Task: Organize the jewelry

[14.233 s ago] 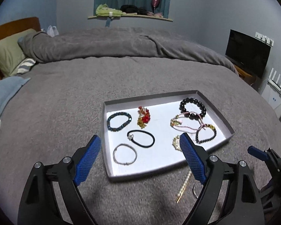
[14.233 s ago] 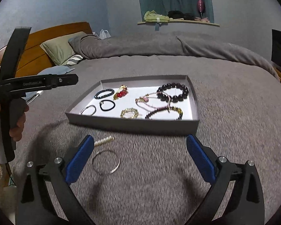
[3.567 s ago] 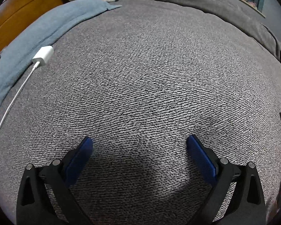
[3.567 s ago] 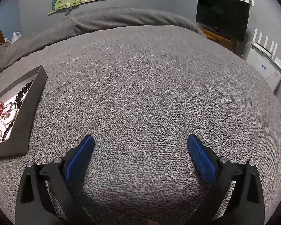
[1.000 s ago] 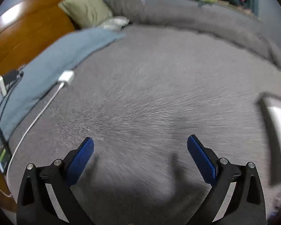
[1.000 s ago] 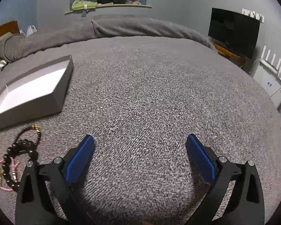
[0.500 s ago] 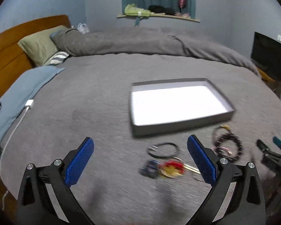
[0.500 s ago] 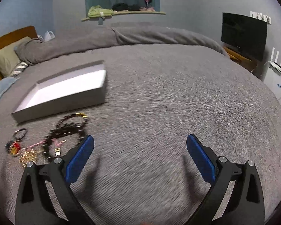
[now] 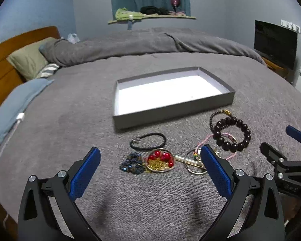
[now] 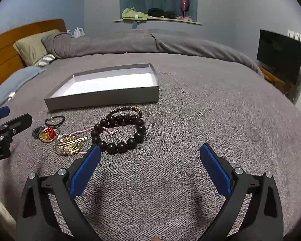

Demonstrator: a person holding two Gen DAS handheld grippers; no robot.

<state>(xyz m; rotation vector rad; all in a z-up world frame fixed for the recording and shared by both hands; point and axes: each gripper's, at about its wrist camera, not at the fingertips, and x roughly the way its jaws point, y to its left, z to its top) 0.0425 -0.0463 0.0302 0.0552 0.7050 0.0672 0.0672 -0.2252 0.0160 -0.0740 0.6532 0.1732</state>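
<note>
Both jaws stand wide apart, empty: left gripper (image 9: 150, 170) over the jewelry (image 9: 160, 160), right gripper (image 10: 148, 168) near the beads (image 10: 118, 132). Light, limp, tangled; probably pinch a bead strand's edge. Tray (image 9: 170, 112) lies beyond, bare.

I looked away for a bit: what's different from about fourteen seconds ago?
The grey shallow cardboard tray is now empty; the bracelets, including the dark large-bead bracelet and black cord bracelet, lie on the grey blanket before it. Both grippers, left and right, remain open.
</note>
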